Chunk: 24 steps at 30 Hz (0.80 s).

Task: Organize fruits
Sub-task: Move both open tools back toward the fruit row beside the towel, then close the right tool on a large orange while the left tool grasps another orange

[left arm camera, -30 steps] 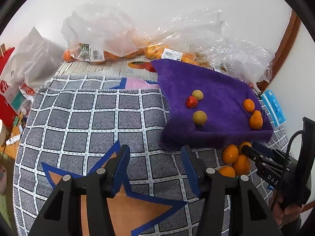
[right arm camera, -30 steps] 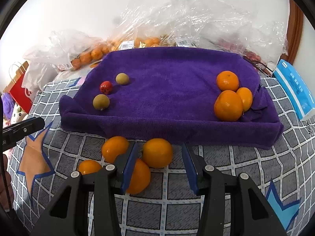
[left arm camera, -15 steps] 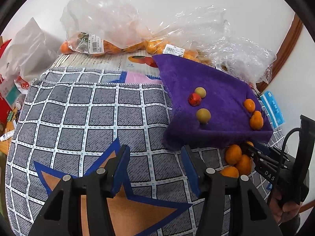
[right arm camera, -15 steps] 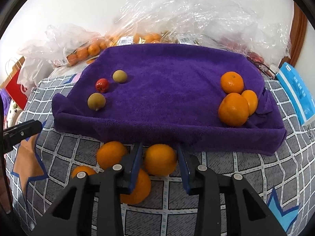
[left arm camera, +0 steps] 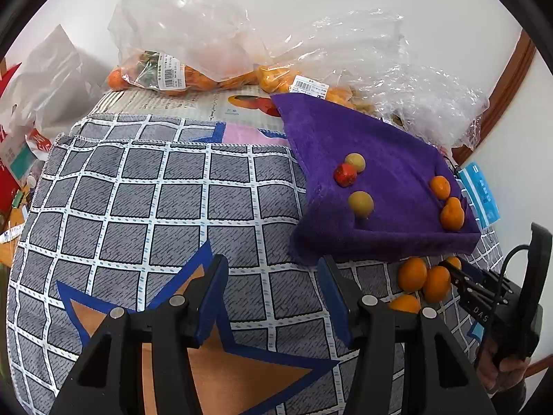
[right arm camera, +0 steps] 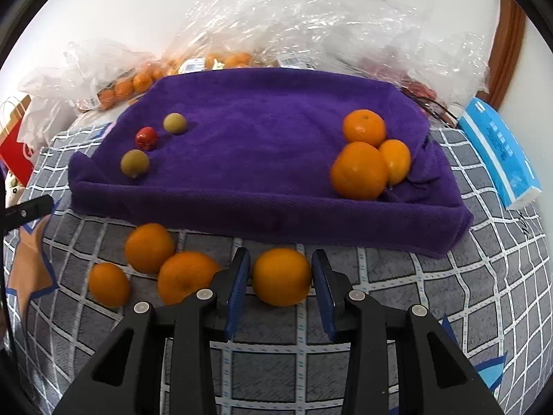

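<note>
The right gripper (right arm camera: 279,280) had just closed its jaws on an orange (right arm camera: 281,276) lying just in front of the purple towel (right arm camera: 262,159), apparently gripping it; the lift onto the towel looked next. It pointed steeply down at the checked cloth (right arm camera: 449,311). The left gripper (left arm camera: 273,297) hovered left of the towel, jaws open and empty.
</note>
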Tool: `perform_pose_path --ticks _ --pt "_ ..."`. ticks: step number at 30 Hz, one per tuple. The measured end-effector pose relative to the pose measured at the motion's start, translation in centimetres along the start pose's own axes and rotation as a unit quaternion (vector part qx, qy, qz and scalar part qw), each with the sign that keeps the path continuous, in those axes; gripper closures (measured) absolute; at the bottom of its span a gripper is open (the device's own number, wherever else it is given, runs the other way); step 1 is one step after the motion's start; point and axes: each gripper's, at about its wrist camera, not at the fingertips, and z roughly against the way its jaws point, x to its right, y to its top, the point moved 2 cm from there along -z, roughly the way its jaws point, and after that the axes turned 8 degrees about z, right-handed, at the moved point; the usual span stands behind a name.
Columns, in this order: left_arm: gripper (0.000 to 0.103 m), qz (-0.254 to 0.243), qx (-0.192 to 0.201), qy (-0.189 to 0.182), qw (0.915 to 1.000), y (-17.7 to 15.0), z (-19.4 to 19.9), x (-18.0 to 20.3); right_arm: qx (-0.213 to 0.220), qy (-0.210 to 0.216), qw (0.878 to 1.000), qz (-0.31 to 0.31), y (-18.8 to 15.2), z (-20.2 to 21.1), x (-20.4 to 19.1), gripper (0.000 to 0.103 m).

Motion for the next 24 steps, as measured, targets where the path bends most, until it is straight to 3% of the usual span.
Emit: perform_pose_path --ticks 13,24 --pt "0.053 0.019 -0.017 -0.001 0.9997 -1.4 0.2 0.7 0.015 0.010 1.000 -0.011 -2.6 1.1 1.1 0.067" --pt "0.053 -0.013 -0.041 -0.028 0.9987 -3.9 -0.3 6.5 0.031 0.004 0.999 -0.020 -5.1 3.0 3.8 0.067"
